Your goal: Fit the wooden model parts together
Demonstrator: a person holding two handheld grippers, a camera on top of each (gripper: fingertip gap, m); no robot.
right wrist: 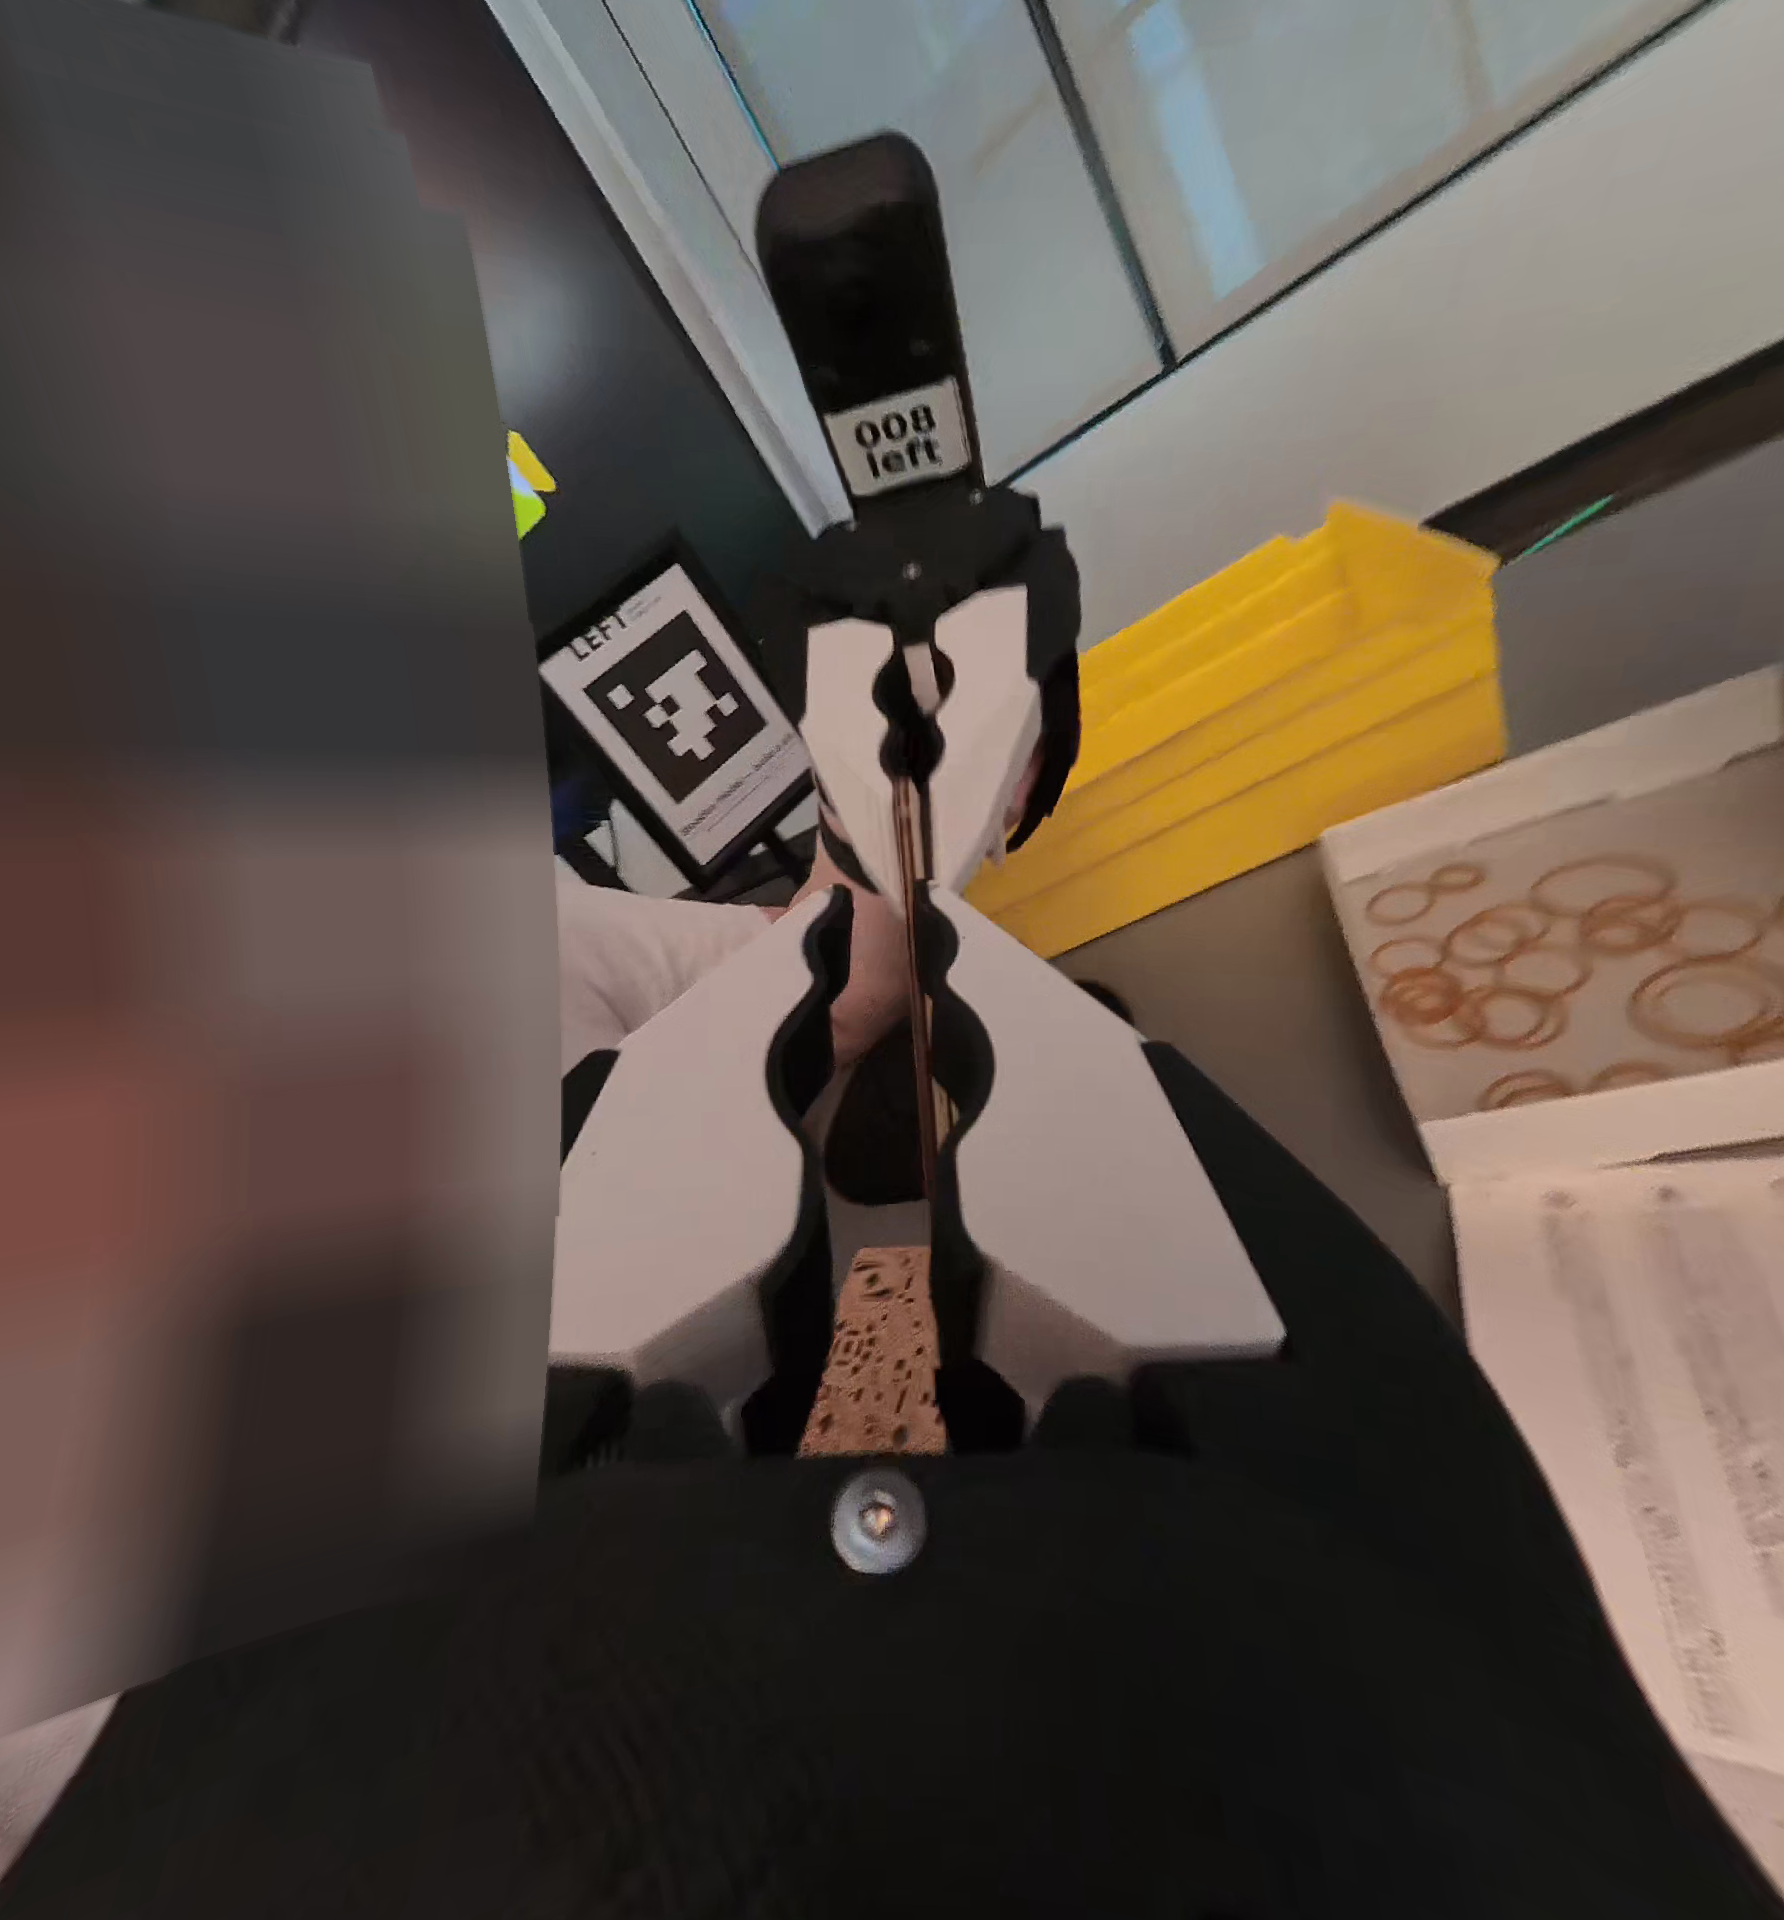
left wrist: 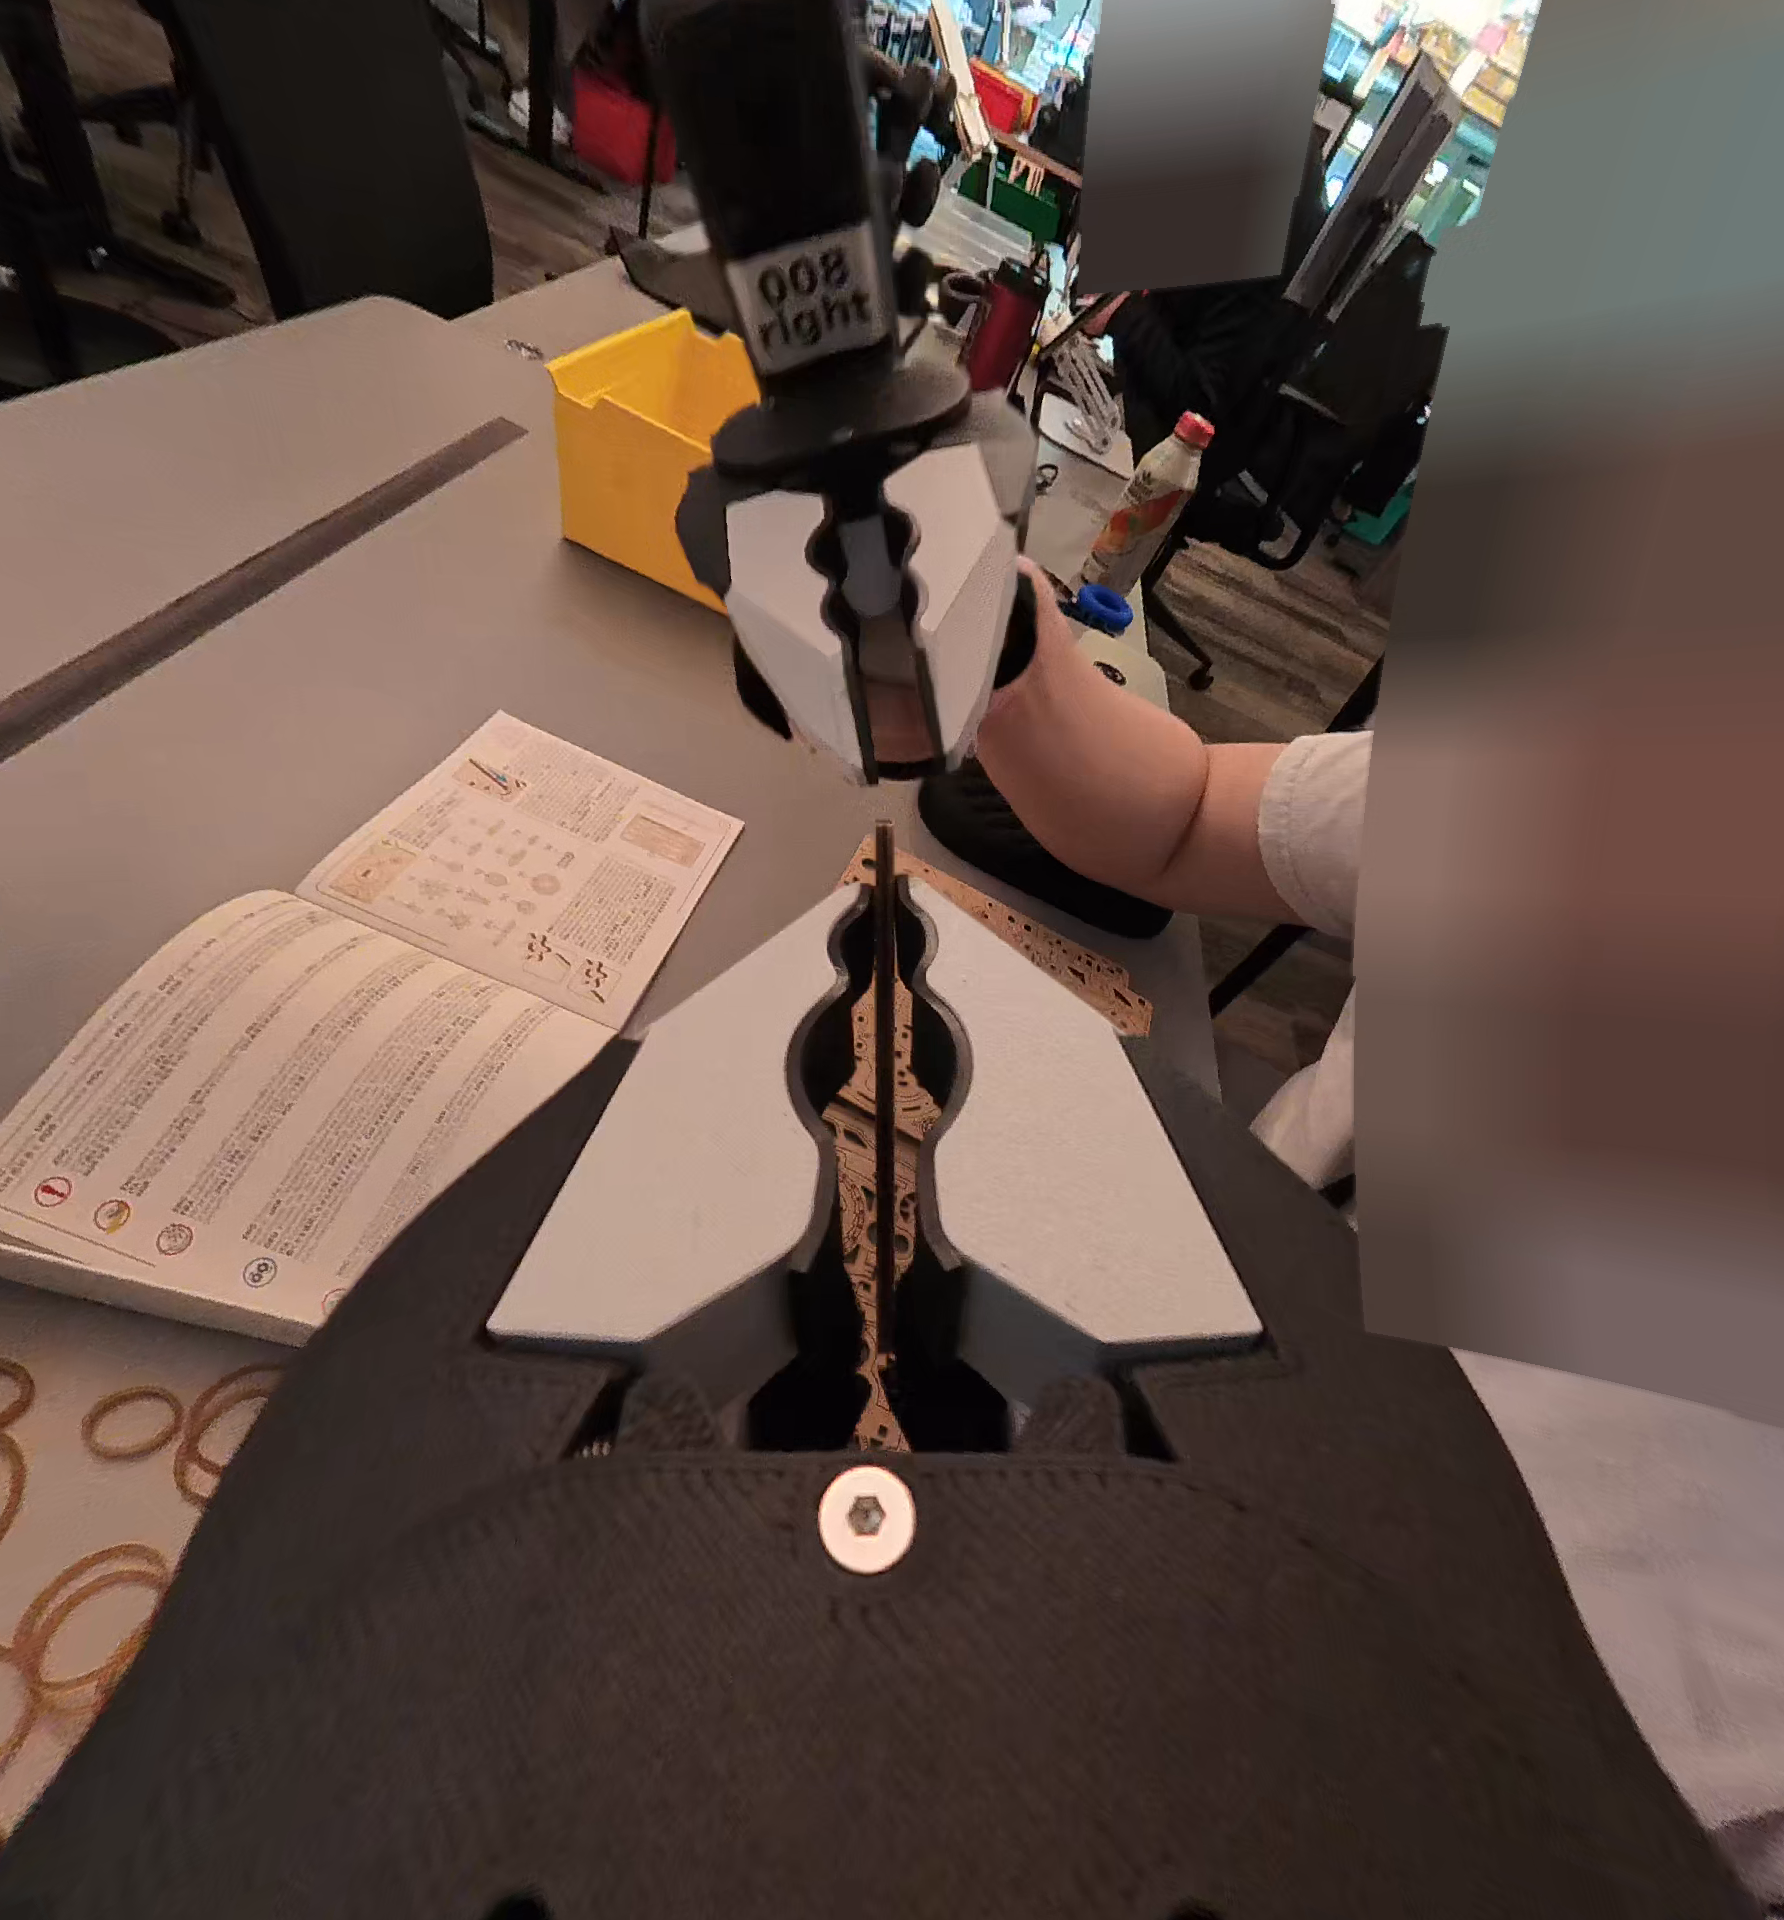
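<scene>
My left gripper (left wrist: 883, 894) is shut on a thin dark wooden part (left wrist: 884, 1039), seen edge-on and sticking out past the fingertips. My right gripper (left wrist: 903, 769) faces it tip to tip, just beyond the part's end. In the right wrist view the right gripper (right wrist: 883, 904) has its fingers apart. The thin part (right wrist: 919, 987) runs from the left gripper (right wrist: 914, 873) in along the right-hand finger; I cannot tell if they touch. A laser-cut wooden sheet (left wrist: 1075, 956) lies flat on the table below, and also shows in the right wrist view (right wrist: 877, 1351).
An open instruction booklet (left wrist: 348, 1039) lies left of the grippers. Rubber bands (left wrist: 36, 1507) lie on a white tray (right wrist: 1366, 862). A yellow bin (left wrist: 639, 447) stands behind. A person's forearm (left wrist: 1106, 800) rests at the right table edge, near a bottle (left wrist: 1148, 499).
</scene>
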